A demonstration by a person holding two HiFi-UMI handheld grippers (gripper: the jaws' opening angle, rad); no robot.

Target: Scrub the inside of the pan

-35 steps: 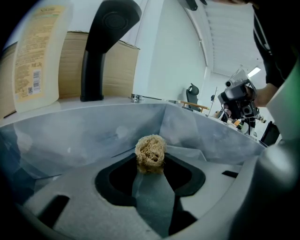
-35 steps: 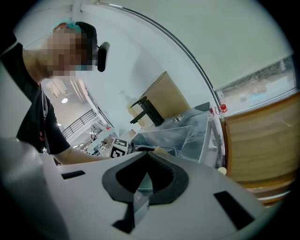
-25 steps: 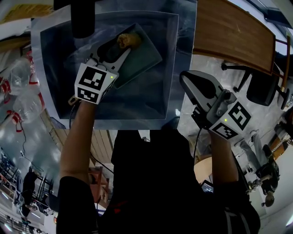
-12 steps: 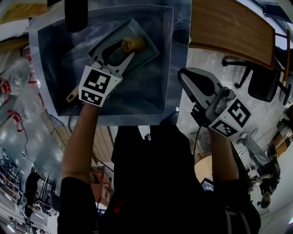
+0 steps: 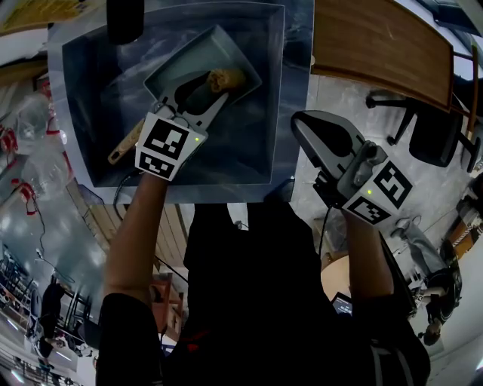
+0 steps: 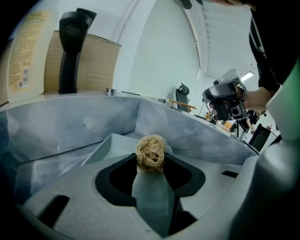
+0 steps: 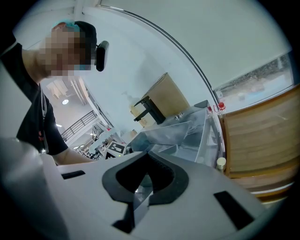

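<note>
**Pan in the sink, scrubber over its inside**

Head view: the pan, a grey rectangular one with a wooden handle, lies slantwise in the steel sink. The handle points toward the person. The left gripper reaches over the pan from the handle end. Its jaws are closed on a tan, fibrous scrubber. The scrubber sits over the inside of the pan, near the right-hand wall. A black tap stands at the far edge of the sink. The right gripper is held clear of the sink, to its right, below a wooden counter.

Left gripper view: the two jaws meet on the scrubber and pinch its lower part, so the tuft stands up above their tips. The pan's pale rim shows just behind it, with the sink walls around it. Whether the scrubber touches the pan's bottom cannot be told.

Right gripper view: the jaws are drawn together with nothing between them. The sink and the left gripper's marker cube show beyond.
</note>
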